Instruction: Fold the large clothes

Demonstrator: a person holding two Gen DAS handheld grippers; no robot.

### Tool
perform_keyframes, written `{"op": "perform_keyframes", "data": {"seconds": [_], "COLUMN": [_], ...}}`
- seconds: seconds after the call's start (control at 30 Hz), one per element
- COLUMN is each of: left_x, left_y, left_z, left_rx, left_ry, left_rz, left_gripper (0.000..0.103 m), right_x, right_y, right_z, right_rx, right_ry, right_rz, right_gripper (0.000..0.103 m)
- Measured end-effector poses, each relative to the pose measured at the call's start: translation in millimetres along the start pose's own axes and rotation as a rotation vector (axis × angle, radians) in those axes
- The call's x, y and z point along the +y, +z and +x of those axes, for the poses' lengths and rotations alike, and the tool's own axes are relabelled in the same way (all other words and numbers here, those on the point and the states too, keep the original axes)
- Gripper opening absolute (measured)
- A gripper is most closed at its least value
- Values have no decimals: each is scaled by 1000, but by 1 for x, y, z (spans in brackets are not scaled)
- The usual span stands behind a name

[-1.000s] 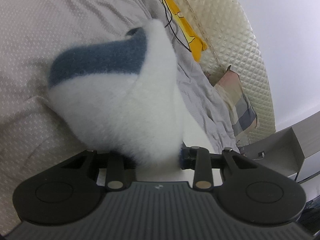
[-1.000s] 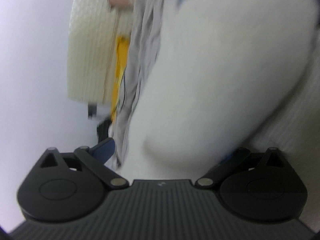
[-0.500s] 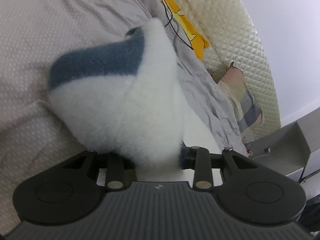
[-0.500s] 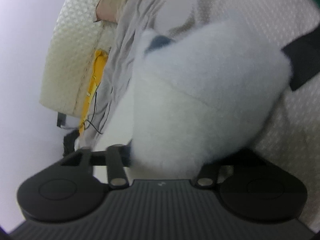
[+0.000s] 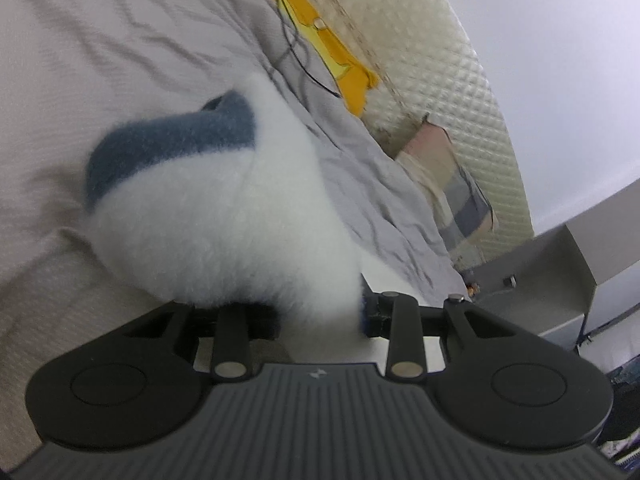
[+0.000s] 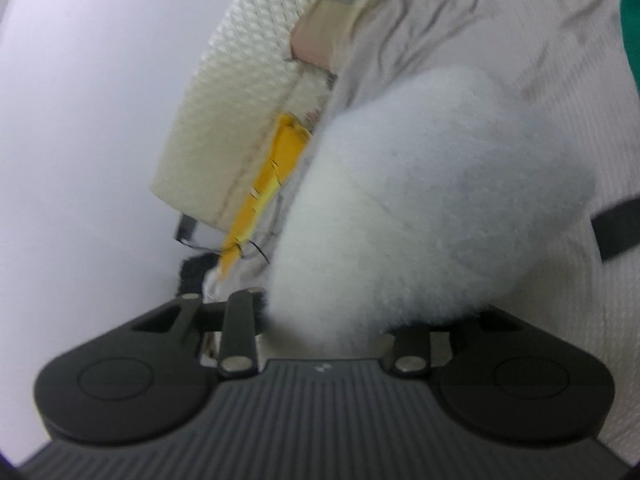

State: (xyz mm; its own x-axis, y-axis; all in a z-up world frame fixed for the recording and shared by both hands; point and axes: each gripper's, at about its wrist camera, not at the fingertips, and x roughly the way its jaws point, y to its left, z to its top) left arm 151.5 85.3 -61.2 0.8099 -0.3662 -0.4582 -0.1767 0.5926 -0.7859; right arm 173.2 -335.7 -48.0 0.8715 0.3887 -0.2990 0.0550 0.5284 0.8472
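Left gripper (image 5: 320,312): its jaws are set narrow and a bunched fold of the fleece garment (image 5: 224,232) is clamped between them; the fingertips are hidden by the pile
Right gripper (image 6: 324,320): its jaws are closing, with a thick wad of the same white fleece (image 6: 440,208) between them; the pads are buried in the fabric, so their contact cannot be told for certain, though the cloth appears pinched
Fleece garment: fluffy and white, with a slate-blue band (image 5: 172,140) seen across its far left side in the left wrist view; it is bunched up directly ahead of both grippers and raised off the bed, filling the near middle of each view
Bed sheet (image 5: 100,40): pale grey, dotted and wrinkled, spread under and to the left of the garment in the left wrist view
Yellow cloth (image 5: 344,68): laid at the far edge of the bed, just beside the headboard, with a thin black cable (image 5: 296,48) trailed across it
Headboard (image 5: 460,76): cream, quilted in a diamond pattern, set along the far right in the left wrist view
Checked pillow (image 5: 452,184): leant against the headboard, at the right of the crumpled grey sheet
Grey cabinet (image 5: 560,264): seen at the right edge, beyond the bed
Black strap (image 6: 616,232): seen at the right of the fleece in the right wrist view; what it belongs to cannot be told
Green item (image 6: 632,20): only a corner is seen at the far right
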Motion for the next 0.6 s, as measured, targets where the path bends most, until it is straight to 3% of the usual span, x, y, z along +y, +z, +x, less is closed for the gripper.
{"op": "perform_keyframes", "data": {"seconds": [0.27, 0.6], "left_x": [-91, -199], "left_y": [21, 30], "left_z": [38, 160], "left_rx": [35, 61], "left_ry": [-48, -91], "left_rz": [87, 177], "left_gripper": [38, 38], "right_x": [19, -9], "right_y": [64, 169], "right_z": [-14, 11], "right_rx": [-124, -216], "right_ry": [48, 45], "right_rz": [-25, -34], "right_gripper": [39, 39]}}
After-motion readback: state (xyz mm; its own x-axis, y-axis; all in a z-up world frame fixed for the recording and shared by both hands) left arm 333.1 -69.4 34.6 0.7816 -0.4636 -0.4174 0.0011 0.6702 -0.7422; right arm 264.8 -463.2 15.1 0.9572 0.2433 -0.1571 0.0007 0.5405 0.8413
